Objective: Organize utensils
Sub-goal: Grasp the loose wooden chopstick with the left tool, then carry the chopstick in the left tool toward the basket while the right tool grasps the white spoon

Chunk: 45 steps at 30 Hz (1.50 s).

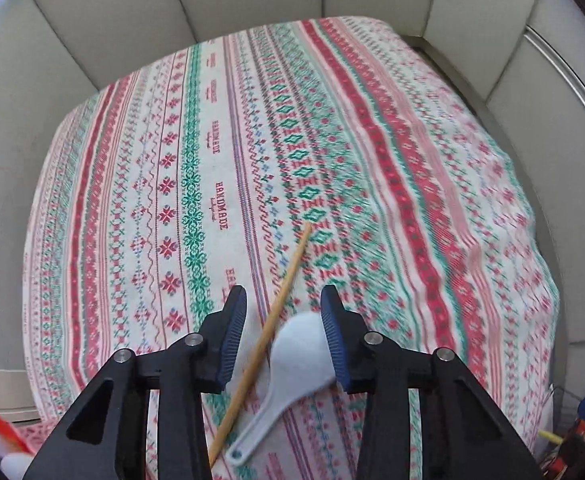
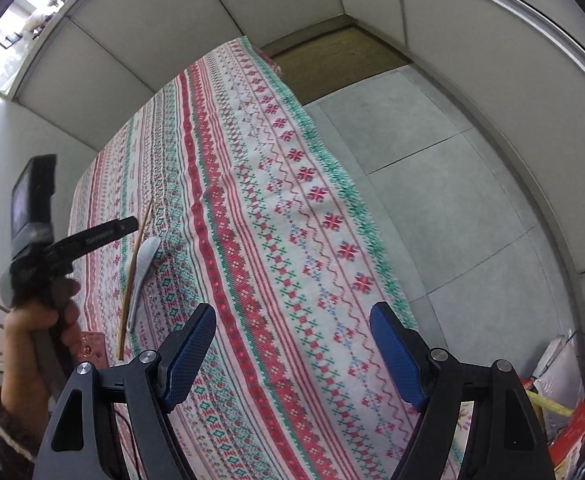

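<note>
We are early in the sorting. Our left claw hangs apart around the white plastic rice spoon and thin wooden chopstick, both lying loose on the patterned-cloth bench. Our right claw stands wide, empty.

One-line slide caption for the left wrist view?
Left gripper hovers open above a white spoon and wooden chopstick on the patterned tablecloth.

A patterned tablecloth (red and green bands) bears a wooden chopstick beside a white spoon.
</note>
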Available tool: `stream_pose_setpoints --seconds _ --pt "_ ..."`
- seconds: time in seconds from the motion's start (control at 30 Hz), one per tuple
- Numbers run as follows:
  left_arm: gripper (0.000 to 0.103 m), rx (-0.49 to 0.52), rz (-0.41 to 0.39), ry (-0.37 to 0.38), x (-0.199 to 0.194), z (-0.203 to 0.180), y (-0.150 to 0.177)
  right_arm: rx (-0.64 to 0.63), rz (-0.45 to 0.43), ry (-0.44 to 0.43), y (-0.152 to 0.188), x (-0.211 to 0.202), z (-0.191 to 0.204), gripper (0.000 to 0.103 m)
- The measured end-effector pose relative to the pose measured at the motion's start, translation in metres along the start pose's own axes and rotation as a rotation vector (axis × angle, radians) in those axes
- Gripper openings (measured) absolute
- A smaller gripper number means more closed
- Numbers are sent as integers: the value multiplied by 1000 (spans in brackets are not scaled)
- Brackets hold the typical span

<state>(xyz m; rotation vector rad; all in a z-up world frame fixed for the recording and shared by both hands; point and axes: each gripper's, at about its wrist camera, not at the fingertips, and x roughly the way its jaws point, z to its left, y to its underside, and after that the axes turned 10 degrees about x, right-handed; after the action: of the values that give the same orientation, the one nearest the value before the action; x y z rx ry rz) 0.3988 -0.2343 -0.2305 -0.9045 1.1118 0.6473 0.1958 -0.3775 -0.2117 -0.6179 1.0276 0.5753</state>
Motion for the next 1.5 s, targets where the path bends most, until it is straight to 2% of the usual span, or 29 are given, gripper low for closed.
stream_pose_setpoints --seconds 0.23,0.3,0.37,0.43,0.6,0.87,1.0,1.1,1.33,1.43,1.5 --pt "34 -41 -16 14 32 8 -6 -1 28 21 -2 20 11 81" --pt "30 -34 -36 16 31 8 -8 -5 37 26 -1 25 14 81" --pt "11 -30 -44 25 31 8 -9 -13 48 25 1 28 17 81" --pt "9 -37 -36 -1 30 8 -6 -22 52 30 3 29 19 81" --pt "5 -20 -73 31 7 3 12 -9 39 25 1 26 19 81" --pt "5 40 -155 67 -61 -15 58 5 26 22 -1 22 18 81" --pt "5 34 -182 118 -93 -11 89 -20 25 30 4 24 23 81" --pt "5 36 -184 155 -113 -9 118 -41 25 20 7 27 33 81" --pt "5 59 -236 170 -167 -2 183 -151 38 -17 19 38 77 80" --pt "5 43 -274 187 -184 12 209 -185 59 -49 21 45 97 73" --pt "5 10 -297 203 -189 23 220 -185 80 -74 22 52 109 65"
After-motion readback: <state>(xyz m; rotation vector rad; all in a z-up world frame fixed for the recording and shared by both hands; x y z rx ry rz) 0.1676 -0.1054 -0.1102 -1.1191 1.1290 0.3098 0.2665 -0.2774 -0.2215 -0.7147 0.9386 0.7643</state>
